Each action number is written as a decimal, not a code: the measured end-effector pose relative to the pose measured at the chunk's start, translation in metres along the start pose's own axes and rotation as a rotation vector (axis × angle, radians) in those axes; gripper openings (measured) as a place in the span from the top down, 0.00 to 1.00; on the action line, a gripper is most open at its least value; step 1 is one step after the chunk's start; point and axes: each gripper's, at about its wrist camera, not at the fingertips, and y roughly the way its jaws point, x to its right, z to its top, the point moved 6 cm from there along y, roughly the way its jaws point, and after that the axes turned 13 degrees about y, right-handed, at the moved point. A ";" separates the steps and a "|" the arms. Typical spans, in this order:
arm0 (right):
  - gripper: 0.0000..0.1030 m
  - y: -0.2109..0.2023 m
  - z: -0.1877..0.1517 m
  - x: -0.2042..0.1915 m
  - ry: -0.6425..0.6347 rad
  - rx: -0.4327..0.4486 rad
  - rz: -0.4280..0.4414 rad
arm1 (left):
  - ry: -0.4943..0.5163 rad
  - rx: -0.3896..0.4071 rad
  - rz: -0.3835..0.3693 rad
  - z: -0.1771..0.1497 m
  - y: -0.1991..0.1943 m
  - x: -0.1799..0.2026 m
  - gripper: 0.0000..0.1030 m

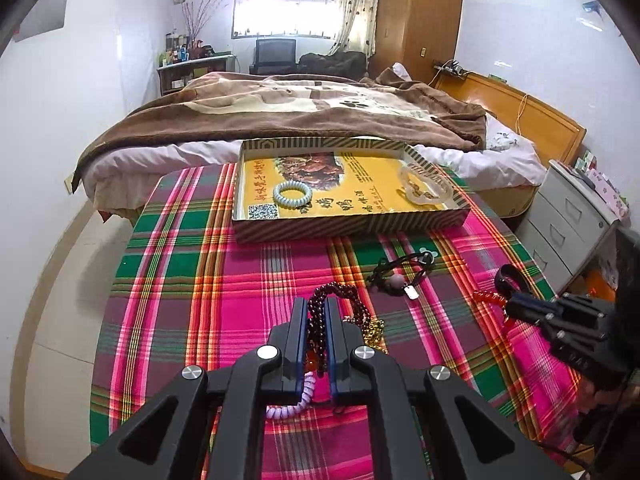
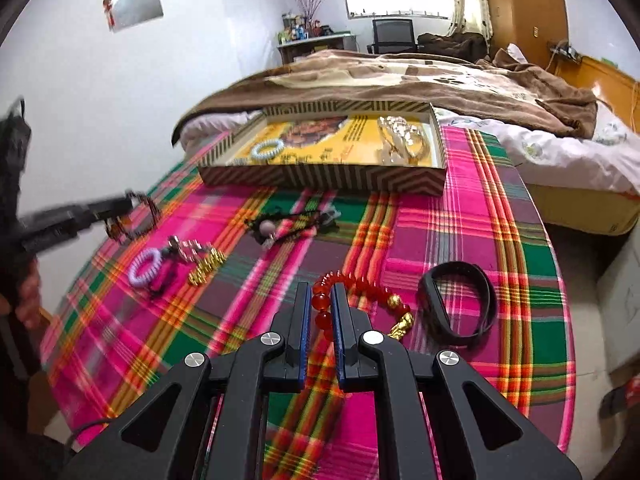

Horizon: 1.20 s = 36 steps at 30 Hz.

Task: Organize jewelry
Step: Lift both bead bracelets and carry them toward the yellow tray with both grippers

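Left hand-held gripper (image 1: 317, 312) clamping dark red bead bracelet (image 1: 340, 300), right hand-held gripper (image 2: 321, 300) pinching red bead bracelet (image 2: 360, 286)

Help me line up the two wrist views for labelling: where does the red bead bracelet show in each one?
Left wrist view: the red bead bracelet lies far right, at the right gripper tip.
Right wrist view: low centre, between the right gripper's fingers, on the plaid cloth.
Shared landmark: the striped box at the cloth's far edge.
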 end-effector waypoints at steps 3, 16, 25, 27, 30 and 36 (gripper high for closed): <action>0.90 0.012 -0.012 0.001 -0.021 -0.048 -0.031 | 0.001 -0.001 -0.001 0.000 0.000 0.000 0.92; 0.72 0.040 -0.012 -0.010 -0.082 -0.144 -0.077 | 0.004 0.008 -0.003 0.006 -0.002 0.000 0.92; 0.90 0.038 -0.013 -0.011 -0.082 -0.141 -0.089 | 0.003 0.007 -0.013 0.011 0.001 0.001 0.92; 0.91 0.034 -0.011 -0.007 -0.036 -0.138 -0.047 | 0.001 0.010 -0.017 0.013 0.000 0.002 0.92; 0.90 0.023 -0.001 -0.004 0.033 -0.114 0.031 | 0.009 0.012 -0.018 0.016 0.000 0.002 0.92; 0.90 -0.002 0.024 0.002 0.124 -0.045 0.129 | 0.004 0.025 -0.029 0.026 0.000 -0.002 0.92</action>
